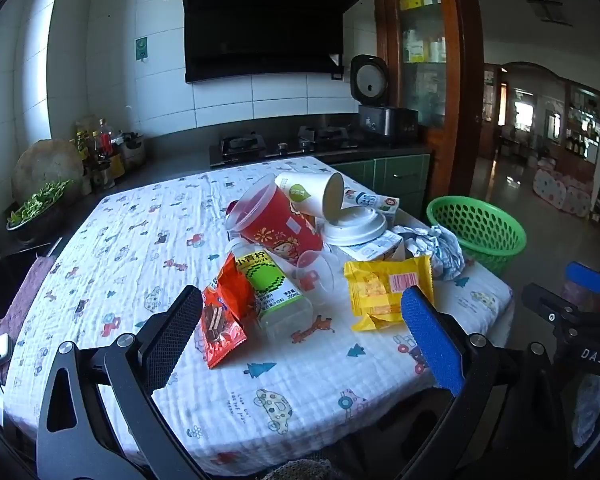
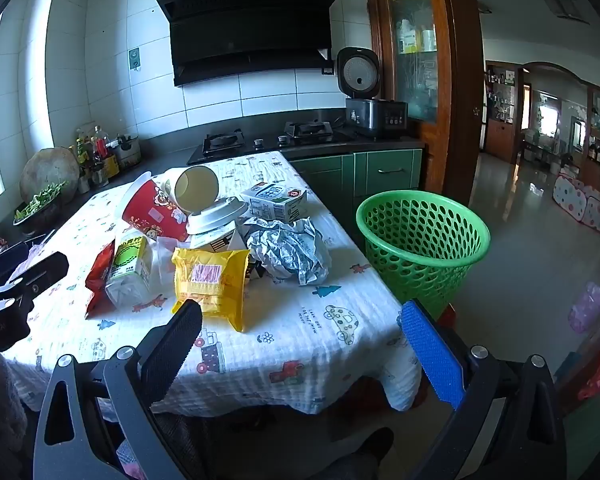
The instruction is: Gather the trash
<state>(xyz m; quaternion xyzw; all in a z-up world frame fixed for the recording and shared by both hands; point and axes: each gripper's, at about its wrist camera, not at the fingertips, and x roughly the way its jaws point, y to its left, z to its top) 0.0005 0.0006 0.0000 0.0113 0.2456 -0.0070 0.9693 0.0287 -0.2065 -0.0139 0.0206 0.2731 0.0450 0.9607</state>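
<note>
Basically both grippers, left gripper (image 1: 302, 320) and right gripper (image 2: 300, 328), gape wide, empty; white cup (image 1: 312, 196) upper-centre may topple if the pile's nudged.

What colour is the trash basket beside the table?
Green, with a perforated wall; the basket shows best in the right wrist view.

A black range hood (image 1: 268, 20) hangs on the white tiled wall at upper centre. Below it a gas hob (image 2: 268, 140) sits in the dark counter, with an open-lidded rice cooker (image 2: 366, 96) at its right end. Sauce bottles (image 1: 100, 148) crowd the left, beside a bowl of greens (image 1: 36, 210). Green cabinet doors (image 2: 380, 174) lie under the counter.
</note>
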